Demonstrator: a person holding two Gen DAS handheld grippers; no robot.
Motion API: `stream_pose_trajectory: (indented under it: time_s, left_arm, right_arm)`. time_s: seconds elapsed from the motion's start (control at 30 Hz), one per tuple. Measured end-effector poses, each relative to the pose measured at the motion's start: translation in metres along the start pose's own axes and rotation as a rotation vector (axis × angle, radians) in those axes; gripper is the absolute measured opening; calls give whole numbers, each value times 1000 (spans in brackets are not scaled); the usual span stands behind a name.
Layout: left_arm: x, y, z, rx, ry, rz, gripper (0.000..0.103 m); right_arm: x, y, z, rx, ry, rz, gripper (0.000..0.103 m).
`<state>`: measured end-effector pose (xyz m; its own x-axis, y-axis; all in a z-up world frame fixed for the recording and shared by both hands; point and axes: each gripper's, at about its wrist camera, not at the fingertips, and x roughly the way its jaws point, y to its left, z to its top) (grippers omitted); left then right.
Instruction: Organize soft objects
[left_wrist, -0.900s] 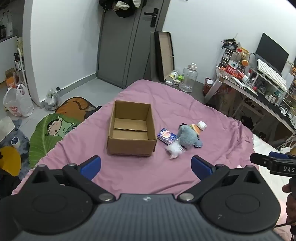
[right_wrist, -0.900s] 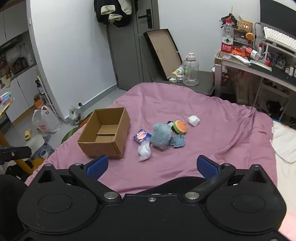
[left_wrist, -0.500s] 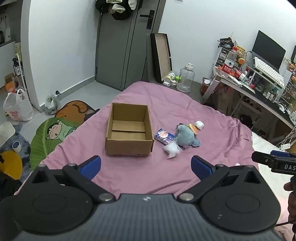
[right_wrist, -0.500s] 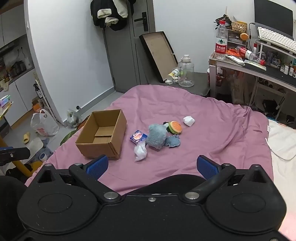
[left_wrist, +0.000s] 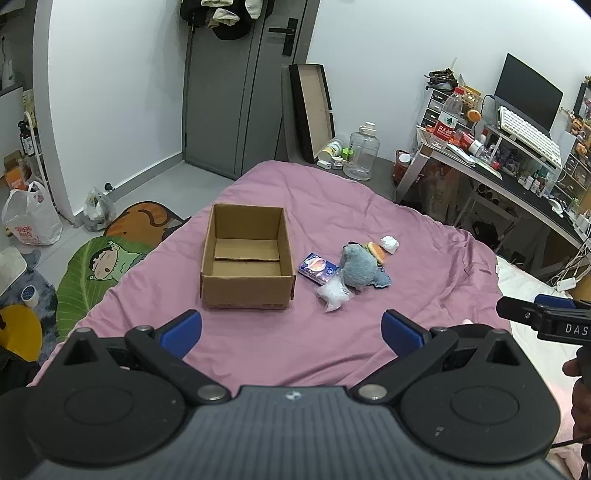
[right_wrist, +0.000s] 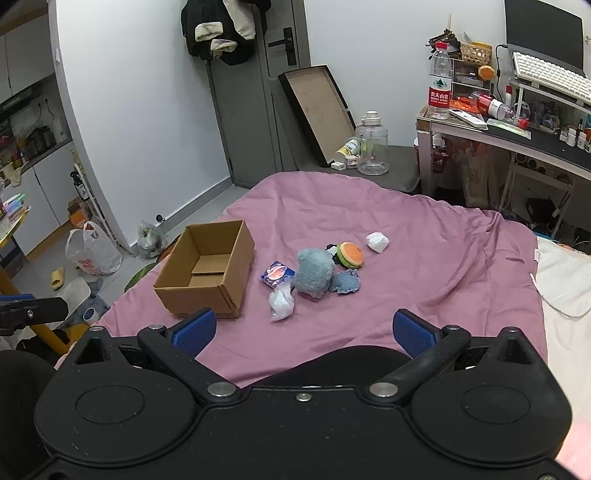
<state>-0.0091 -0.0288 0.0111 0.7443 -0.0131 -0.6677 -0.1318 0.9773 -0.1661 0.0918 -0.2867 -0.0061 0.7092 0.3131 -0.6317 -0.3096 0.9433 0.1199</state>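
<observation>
Currently both the left gripper (left_wrist: 291, 328) and right gripper (right_wrist: 304, 328) are held wide apart and empty, well short of the soft toys (right_wrist: 314, 271) clumped beside the empty box (left_wrist: 245, 258) on the bed (left_wrist: 424, 258), so two could be snagged together.

Soft things heaped beside an open box on the pink bedspread

The cardboard box (left_wrist: 246, 258) stands upright and empty. Just right of it lie a small printed packet (left_wrist: 317, 267), a clear plastic bag (left_wrist: 333, 293), a fluffy blue-grey toy (right_wrist: 314, 272), a denim pad (right_wrist: 344, 283), a burger plush (right_wrist: 351, 254) and, slightly apart, a white wad (right_wrist: 377, 241).
</observation>
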Motion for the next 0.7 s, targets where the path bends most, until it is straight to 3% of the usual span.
stream_pose_trajectory:
  time_s: [0.7]
  left_arm:
    - [0,-1,1,1,5,-2,103]
  right_arm:
    - [0,-2,-2,-5,7,4,103]
